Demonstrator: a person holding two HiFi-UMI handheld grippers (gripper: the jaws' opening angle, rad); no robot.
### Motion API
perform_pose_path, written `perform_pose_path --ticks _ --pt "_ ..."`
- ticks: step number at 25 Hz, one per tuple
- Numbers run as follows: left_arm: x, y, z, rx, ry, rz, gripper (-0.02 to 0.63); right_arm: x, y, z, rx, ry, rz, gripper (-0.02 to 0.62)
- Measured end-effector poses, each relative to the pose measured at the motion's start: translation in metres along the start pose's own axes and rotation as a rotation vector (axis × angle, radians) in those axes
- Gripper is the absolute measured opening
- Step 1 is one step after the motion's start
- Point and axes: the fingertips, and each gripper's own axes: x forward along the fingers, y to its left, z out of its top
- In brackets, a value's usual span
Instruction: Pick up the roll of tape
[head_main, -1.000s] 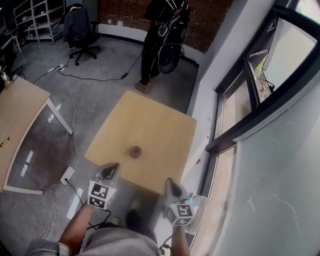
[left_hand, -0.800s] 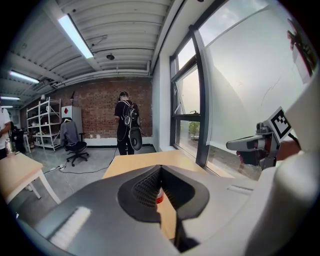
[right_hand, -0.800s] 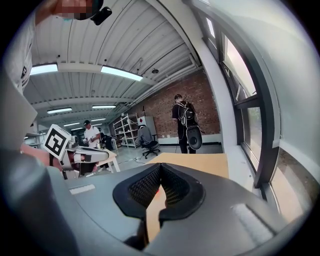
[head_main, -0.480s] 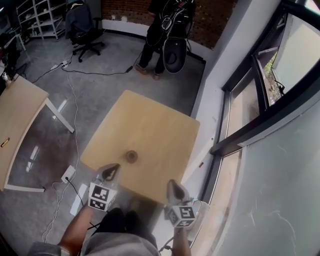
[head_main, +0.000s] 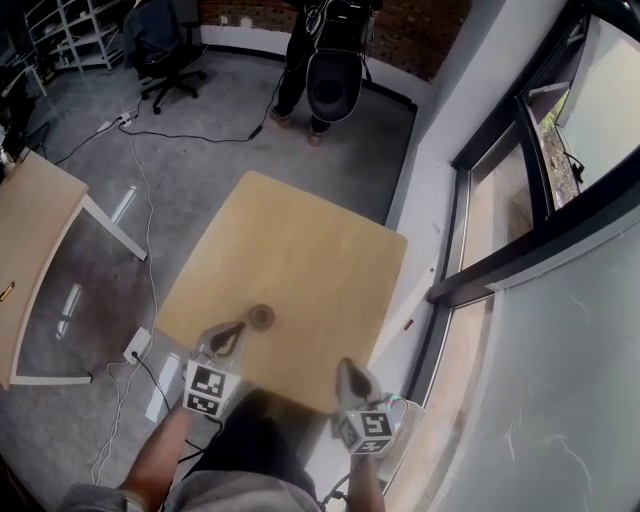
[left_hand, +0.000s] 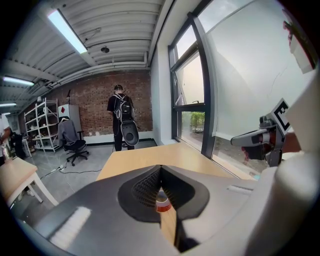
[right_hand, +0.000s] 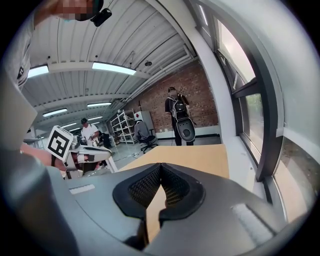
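Observation:
A small brown roll of tape (head_main: 261, 317) lies flat on the light wooden table (head_main: 300, 250), close to its near edge. My left gripper (head_main: 230, 333) is shut and empty, its tip just short of the roll and to its left. In the left gripper view the roll (left_hand: 161, 202) shows low through the gap behind the closed jaws of that gripper (left_hand: 160, 167). My right gripper (head_main: 347, 367) is also shut and empty, hovering at the table's near right edge, well clear of the roll. The right gripper view shows its closed jaws (right_hand: 160, 166) over the tabletop (right_hand: 190, 155).
A person with a backpack (head_main: 325, 60) stands beyond the table's far side. An office chair (head_main: 160, 50) and shelves are at the back left, a second table (head_main: 30, 230) at the left. A window wall (head_main: 520, 200) runs along the right. Cables and a power strip (head_main: 135, 345) lie on the floor.
Both grippers have moved forward and down toward the table. The left gripper's tip is now closer to the roll of tape. Both stay shut.

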Motion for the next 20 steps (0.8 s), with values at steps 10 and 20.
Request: perform_pose_path --ticks 10,20 --pt "0.058 0.015 -0.040 0.038 0.083 -0.041 0.000 0.033 -0.015 -0.020 0.020 0.060 -0.030 0.014" --pt "0.091 0.019 -0.076 0.089 0.179 -0.071 0.000 0.060 -0.032 -0.028 0.047 0.091 -0.046 0.014"
